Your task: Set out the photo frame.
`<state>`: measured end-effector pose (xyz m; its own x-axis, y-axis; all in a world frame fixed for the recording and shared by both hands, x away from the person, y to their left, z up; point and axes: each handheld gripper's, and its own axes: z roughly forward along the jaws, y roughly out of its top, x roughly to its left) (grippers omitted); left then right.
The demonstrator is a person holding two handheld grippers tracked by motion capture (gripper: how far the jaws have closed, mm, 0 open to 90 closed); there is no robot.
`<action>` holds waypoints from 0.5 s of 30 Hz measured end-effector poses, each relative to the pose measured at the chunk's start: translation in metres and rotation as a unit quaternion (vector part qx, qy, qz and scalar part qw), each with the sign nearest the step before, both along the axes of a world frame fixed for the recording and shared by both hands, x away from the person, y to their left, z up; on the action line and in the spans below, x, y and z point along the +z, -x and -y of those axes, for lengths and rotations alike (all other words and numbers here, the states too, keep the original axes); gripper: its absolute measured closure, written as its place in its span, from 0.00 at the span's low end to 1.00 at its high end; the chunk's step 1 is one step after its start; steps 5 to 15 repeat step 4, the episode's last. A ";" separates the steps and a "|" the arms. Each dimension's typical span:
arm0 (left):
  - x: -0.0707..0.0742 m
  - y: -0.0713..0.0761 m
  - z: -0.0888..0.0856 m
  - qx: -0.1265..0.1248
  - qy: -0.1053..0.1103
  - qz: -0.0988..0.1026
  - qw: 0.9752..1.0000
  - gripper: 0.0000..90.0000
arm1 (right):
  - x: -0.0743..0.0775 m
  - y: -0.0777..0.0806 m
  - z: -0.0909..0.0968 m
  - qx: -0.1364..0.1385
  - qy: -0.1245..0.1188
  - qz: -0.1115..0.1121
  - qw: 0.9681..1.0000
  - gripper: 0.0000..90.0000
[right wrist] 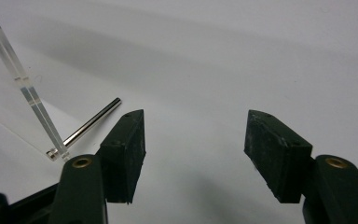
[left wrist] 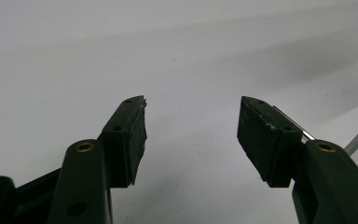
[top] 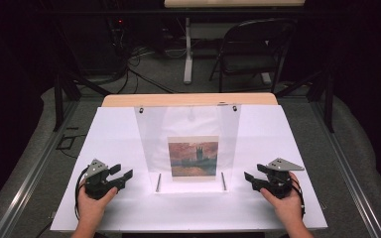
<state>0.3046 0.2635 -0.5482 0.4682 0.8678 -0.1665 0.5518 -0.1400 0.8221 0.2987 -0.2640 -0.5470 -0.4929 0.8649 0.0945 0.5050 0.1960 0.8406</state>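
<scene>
A clear acrylic frame (top: 188,130) stands tilted on the white table (top: 258,208), holding a small painting print (top: 193,156) of a dark tower against a red-orange sky. Two metal pins (top: 158,182) prop its lower corners. My left gripper (top: 123,173) rests low on the table to the left of the frame, open, nothing between its pads (left wrist: 130,135). My right gripper (top: 251,177) sits to the frame's right, also open and empty. In the right gripper view the acrylic frame's edge (right wrist: 16,70) and a metal pin (right wrist: 91,123) lie just left of my fingers (right wrist: 126,149).
Beyond the table's wooden far edge (top: 188,99) stand a folding chair (top: 253,49) and a table leg (top: 188,49), with cables on the floor. Metal rails (top: 25,183) run along both sides of the table.
</scene>
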 end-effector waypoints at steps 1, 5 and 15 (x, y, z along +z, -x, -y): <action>0.000 0.000 0.000 0.000 0.000 -0.001 1.000 0.46 | 0.000 0.000 0.000 0.000 0.001 -0.003 1.000 0.42; 0.000 0.000 0.000 -0.001 0.002 -0.001 1.000 0.46 | 0.001 0.000 0.000 0.001 0.000 0.001 1.000 0.43; 0.000 0.000 0.000 -0.001 0.002 -0.001 1.000 0.46 | 0.001 0.000 0.000 0.001 0.000 0.001 1.000 0.43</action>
